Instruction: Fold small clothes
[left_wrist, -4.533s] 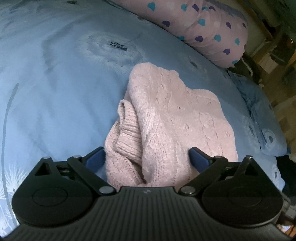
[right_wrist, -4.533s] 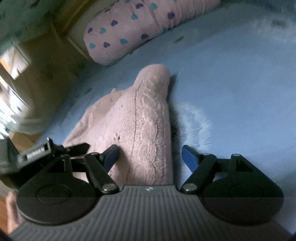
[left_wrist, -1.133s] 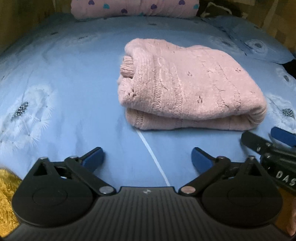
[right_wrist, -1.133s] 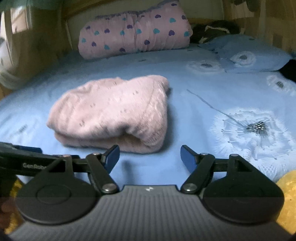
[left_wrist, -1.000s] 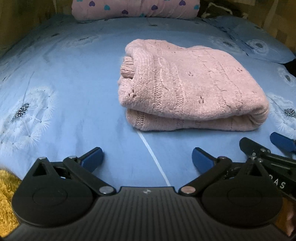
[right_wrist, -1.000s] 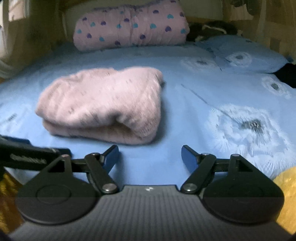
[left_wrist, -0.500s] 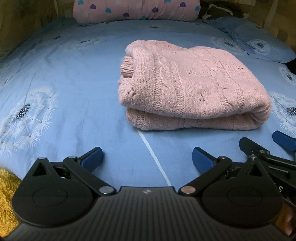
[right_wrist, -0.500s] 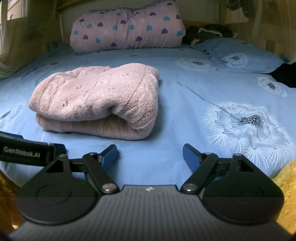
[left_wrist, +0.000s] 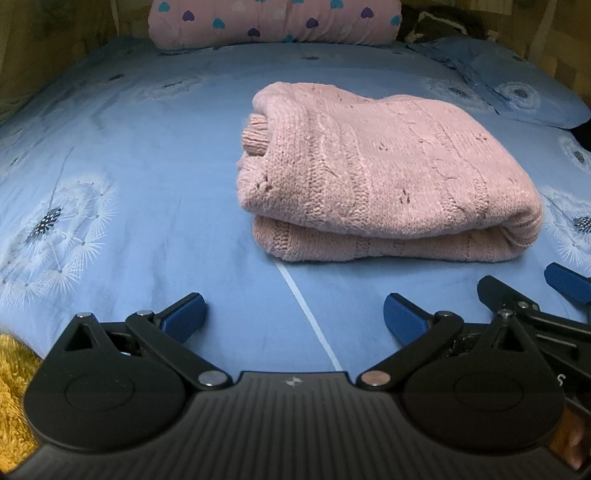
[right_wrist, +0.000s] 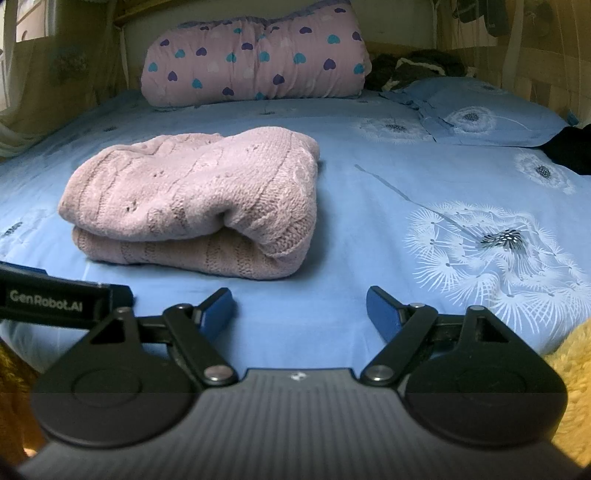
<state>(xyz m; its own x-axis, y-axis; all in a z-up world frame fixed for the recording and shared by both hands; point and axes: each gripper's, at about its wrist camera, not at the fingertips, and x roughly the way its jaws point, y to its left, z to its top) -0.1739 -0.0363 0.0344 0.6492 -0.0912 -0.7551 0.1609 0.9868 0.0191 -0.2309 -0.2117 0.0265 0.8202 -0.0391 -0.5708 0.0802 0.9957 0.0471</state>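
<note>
A pink knitted sweater (left_wrist: 384, 173) lies folded in a thick two-layer bundle on the blue bedsheet (left_wrist: 147, 155). In the right wrist view the same sweater (right_wrist: 195, 195) sits left of centre. My left gripper (left_wrist: 293, 315) hovers open in front of the bundle, short of its near edge, with nothing between its blue pads. My right gripper (right_wrist: 300, 309) is also open and empty, set back from the sweater's right front corner. Each gripper shows at the edge of the other's view.
A pink pillow with hearts (right_wrist: 255, 62) lies at the head of the bed, a blue dandelion pillow (right_wrist: 480, 114) at the right. Dark cloth (right_wrist: 569, 147) sits at the far right edge. Yellow fluffy fabric (left_wrist: 14, 384) borders the bed's near edge.
Since several seconds ago both grippers have let go of the sweater and drawn back; it now lies folded. Over the last second the views only settle slightly.
</note>
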